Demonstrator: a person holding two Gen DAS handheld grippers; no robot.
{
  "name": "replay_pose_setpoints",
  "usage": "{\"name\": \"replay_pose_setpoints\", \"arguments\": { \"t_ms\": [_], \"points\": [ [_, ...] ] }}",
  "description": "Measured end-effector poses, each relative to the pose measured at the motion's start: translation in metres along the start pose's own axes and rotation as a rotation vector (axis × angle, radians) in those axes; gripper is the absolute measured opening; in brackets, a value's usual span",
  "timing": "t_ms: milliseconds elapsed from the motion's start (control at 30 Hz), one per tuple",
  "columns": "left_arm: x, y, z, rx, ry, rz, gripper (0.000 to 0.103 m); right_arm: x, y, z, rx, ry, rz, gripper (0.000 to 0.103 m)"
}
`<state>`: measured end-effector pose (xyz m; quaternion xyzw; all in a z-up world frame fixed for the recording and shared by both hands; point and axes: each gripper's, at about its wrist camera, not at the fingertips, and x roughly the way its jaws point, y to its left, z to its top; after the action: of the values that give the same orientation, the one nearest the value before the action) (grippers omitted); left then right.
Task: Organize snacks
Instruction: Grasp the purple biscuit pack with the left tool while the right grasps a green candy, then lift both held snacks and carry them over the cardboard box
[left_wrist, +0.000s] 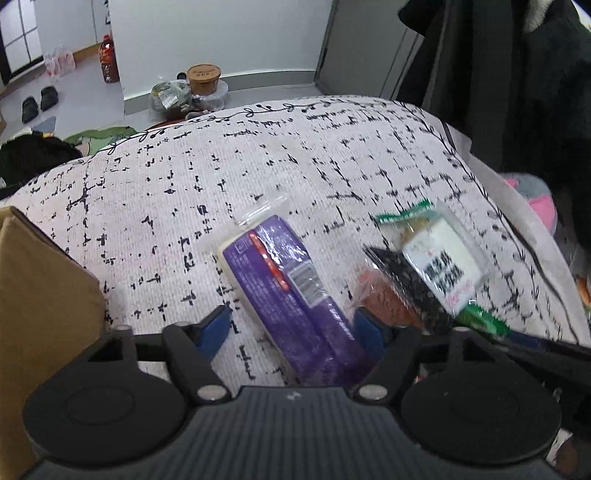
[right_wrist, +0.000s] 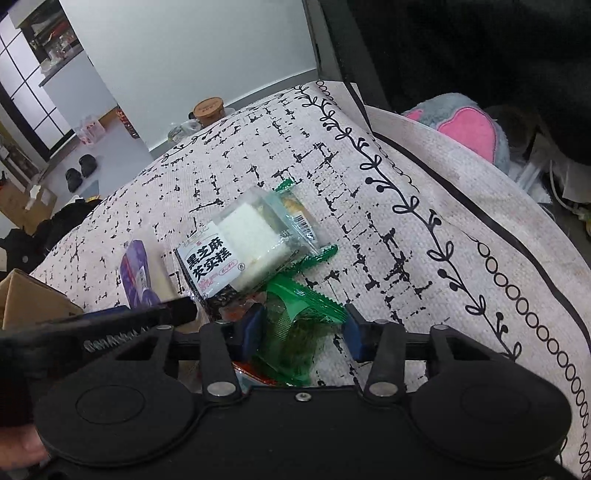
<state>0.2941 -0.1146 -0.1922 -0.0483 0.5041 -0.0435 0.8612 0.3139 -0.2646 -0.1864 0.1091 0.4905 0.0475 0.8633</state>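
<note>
A purple snack pack (left_wrist: 291, 291) lies on the white patterned cloth (left_wrist: 184, 177), its near end between the spread blue pads of my left gripper (left_wrist: 293, 326), which is open around it. To its right lie a black-and-white sesame cake pack (left_wrist: 436, 266) and an orange-red packet (left_wrist: 384, 299). In the right wrist view my right gripper (right_wrist: 303, 328) is open around a green wrapper (right_wrist: 295, 332) without clamping it. The sesame cake pack (right_wrist: 236, 254) and the purple pack (right_wrist: 136, 273) lie just beyond it.
A brown cardboard box (left_wrist: 40, 295) stands at the left; it also shows in the right wrist view (right_wrist: 29, 299). A pink and grey plush (right_wrist: 465, 125) lies off the cloth's right edge. Dark clothing hangs at the right. On the floor behind are a cup (left_wrist: 203, 77), a bottle (left_wrist: 108, 61) and shoes.
</note>
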Motion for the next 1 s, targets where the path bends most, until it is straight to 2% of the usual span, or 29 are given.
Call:
{"name": "replay_pose_setpoints", "arguments": {
  "t_ms": [100, 167, 233, 500, 1000],
  "points": [
    [-0.005, -0.007, -0.009, 0.039, 0.000, 0.011, 0.050, -0.007, 0.001, -0.004, -0.007, -0.004, -0.004, 0.042],
    [-0.009, -0.010, -0.016, 0.062, -0.004, 0.009, 0.035, -0.011, 0.002, -0.008, -0.008, -0.006, -0.003, 0.042],
    [-0.013, -0.012, -0.021, 0.070, -0.005, -0.002, 0.032, -0.016, 0.003, -0.011, -0.009, -0.011, 0.000, 0.041],
    [-0.036, -0.002, -0.029, 0.045, -0.020, -0.025, 0.029, -0.035, 0.004, -0.027, 0.008, -0.033, 0.016, 0.039],
    [-0.096, 0.012, -0.033, 0.062, -0.127, -0.052, 0.029, -0.072, 0.028, -0.037, 0.000, -0.104, 0.081, 0.031]
  ]
}}
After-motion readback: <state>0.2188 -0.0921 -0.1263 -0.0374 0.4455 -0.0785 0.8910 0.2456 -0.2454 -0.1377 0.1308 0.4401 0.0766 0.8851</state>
